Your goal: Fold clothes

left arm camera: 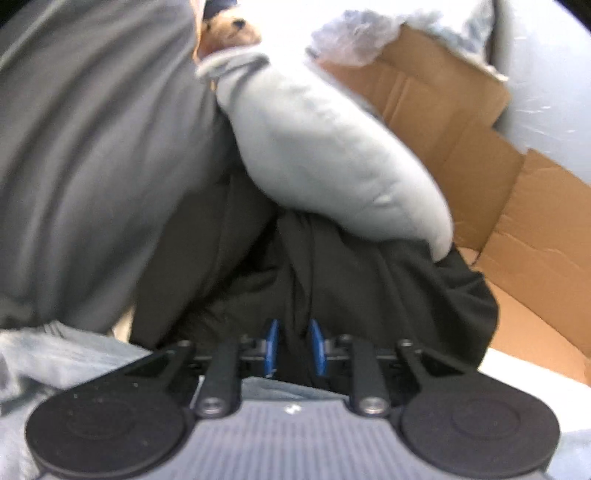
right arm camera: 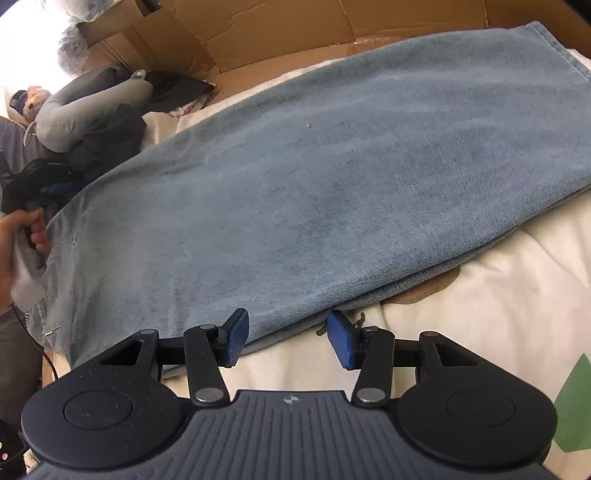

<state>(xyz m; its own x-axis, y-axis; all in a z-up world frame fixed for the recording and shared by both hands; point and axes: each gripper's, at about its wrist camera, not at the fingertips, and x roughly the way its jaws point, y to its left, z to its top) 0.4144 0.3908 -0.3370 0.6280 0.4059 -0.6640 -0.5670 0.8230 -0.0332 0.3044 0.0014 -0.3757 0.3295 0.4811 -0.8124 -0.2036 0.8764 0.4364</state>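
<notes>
Cream bedding printed with green and brown shapes covers the bed where a pair of light blue jeans lies stretched out, legs stacked one on the other, hems toward flattened cardboard at the far side. At the near long edge of the denim waits the right claw, its blue pads spread apart with nothing between them — one pad over the cloth, the other just off it above the bedding. Across the bed, the left claw has its pads drawn in close on a fold of black cloth, which sits beneath a pale grey neck pillow beside a heap of grey fabric; a hand grips that tool near the waistband end. Whether the jeans await a further fold across their length or already lie as intended cannot be settled from this view. Any fold would go best, by the look of it, with both layers of denim pinched together at the edge and carried over level, so the stacked legs stay aligned.
</notes>
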